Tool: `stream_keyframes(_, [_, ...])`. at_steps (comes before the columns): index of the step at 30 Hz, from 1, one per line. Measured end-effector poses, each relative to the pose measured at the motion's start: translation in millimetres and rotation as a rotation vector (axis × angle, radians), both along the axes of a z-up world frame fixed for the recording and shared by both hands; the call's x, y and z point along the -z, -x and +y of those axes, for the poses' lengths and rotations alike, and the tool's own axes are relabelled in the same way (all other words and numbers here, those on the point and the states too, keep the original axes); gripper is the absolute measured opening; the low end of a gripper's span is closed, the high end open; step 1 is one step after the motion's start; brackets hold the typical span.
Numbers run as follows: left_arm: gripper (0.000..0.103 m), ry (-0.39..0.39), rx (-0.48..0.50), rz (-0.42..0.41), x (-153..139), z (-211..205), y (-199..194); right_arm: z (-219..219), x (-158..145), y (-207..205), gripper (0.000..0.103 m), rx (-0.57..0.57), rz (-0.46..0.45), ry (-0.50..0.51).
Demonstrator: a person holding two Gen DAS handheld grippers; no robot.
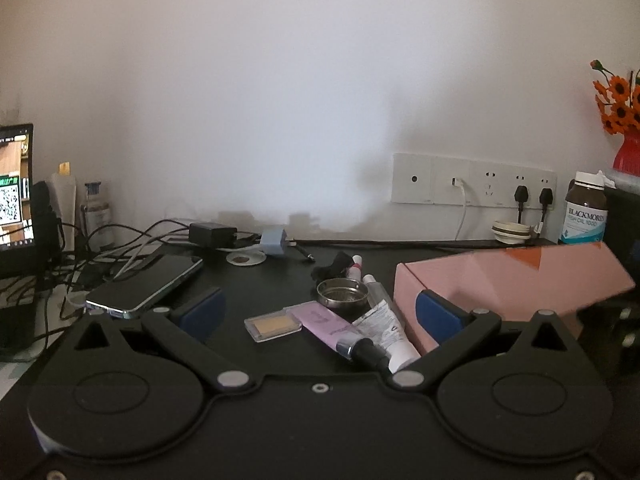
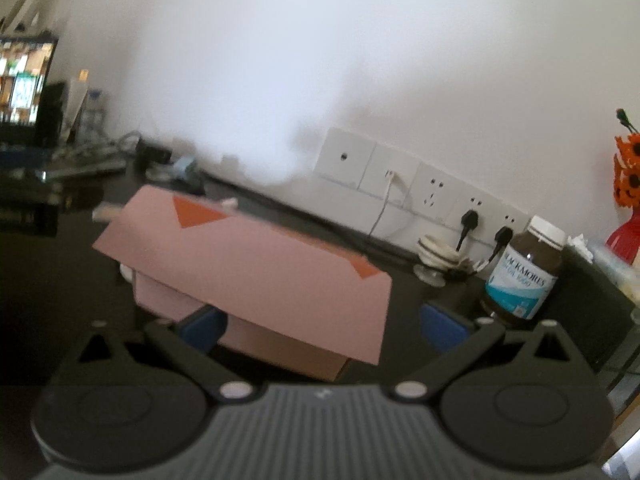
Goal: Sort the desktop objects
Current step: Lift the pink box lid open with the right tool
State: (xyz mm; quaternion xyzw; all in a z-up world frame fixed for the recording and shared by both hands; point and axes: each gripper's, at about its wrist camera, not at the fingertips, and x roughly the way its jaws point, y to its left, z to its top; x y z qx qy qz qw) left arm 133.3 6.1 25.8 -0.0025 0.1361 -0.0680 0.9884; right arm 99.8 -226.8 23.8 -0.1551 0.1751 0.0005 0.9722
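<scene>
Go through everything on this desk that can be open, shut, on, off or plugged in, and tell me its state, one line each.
Left tongs: open, empty.
Right tongs: open, empty.
Pink box: lid flap raised, open.
Brown supplement bottle: upright, cap on.
Laptop screen: on.
Phone: lying flat, screen dark.
Wall sockets: one white cable and two black plugs in.
Purple tube: lying flat, cap on.

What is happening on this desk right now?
A person holds two grippers over a dark desk and is sorting it. Both the left gripper and the right gripper are open and hold nothing. Tubes, a compact and a metal strainer lie loose beside the pink box, whose lid is raised.
</scene>
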Motion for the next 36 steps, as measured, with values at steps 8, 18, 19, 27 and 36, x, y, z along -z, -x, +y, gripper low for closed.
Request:
stream_keyframes(8, [0.103, 0.001, 0.020, -0.009, 0, 0, 1, -4, -23, -1, 0.102, 0.008, -0.067, -0.050])
stream_keyframes(18, [0.103, -0.151, 0.096, -0.023, 2, -42, -8, -3, -46, -22, 0.102, 0.025, -0.106, -0.090])
stream_keyframes(19, [0.103, -0.156, 0.093, -0.013, 3, -46, -13, -2, -48, -25, 0.102, 0.028, -0.111, -0.091])
stream_keyframes(27, [0.103, -0.222, 0.077, 0.043, 8, -60, -39, -5, -59, -51, 0.102, 0.065, -0.129, -0.087])
stream_keyframes(36, [0.103, -0.148, 0.120, 0.099, 10, -48, -48, -29, -55, -113, 0.102, 0.183, -0.054, -0.246])
